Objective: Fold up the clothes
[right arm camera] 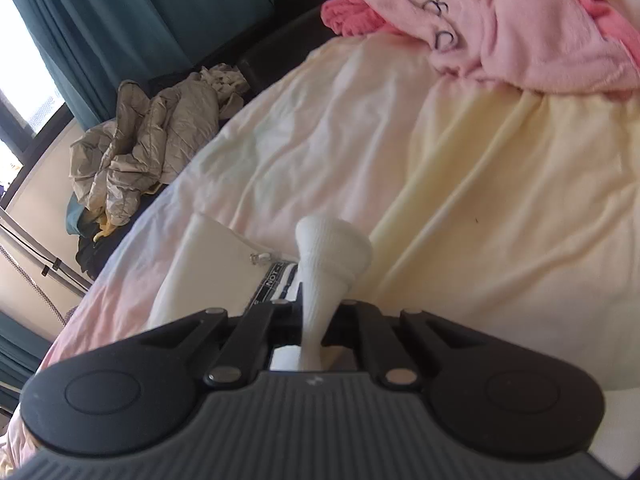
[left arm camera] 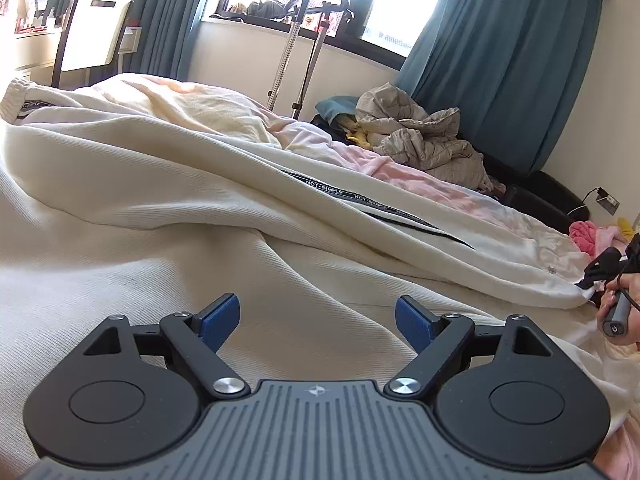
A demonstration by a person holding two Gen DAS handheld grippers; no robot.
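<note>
Two claws work over a bed (right arm camera: 500, 184) covered with a pale pink and cream sheet. In the left wrist view the left claw (left arm camera: 318, 322) stands released, its blue pads (left arm camera: 220, 320) wide apart with nothing between them, hovering just above a cream ribbed garment (left arm camera: 160, 200) that spreads across the bed from 9 o'clock to 3 o'clock. A black tape printed with white letters (left arm camera: 360, 196) runs along the garment's fold toward 3 o'clock. At the far 3 o'clock edge of that view, the right claw (left arm camera: 596, 272) pinches the garment's end, with a hand (left arm camera: 616, 312) behind it.

In the right wrist view the right claw (right arm camera: 314, 320) is clenched on a white ribbed cuff (right arm camera: 332, 252), which bunches up above the jaws toward 12 o'clock. Just beside the cuff, at 10 o'clock from it, lie the lettered tape and a small zip pull (right arm camera: 260, 258). A pink fleece garment (right arm camera: 540, 20) lies heaped at 1 o'clock, well apart from the cuff. A crumpled beige quilted jacket (right arm camera: 152, 148) sits at 10 o'clock, off the bed's edge, against teal curtains (right arm camera: 120, 20). In the left wrist view a metal stand (left arm camera: 288, 52) rises before the window at 12 o'clock.
</note>
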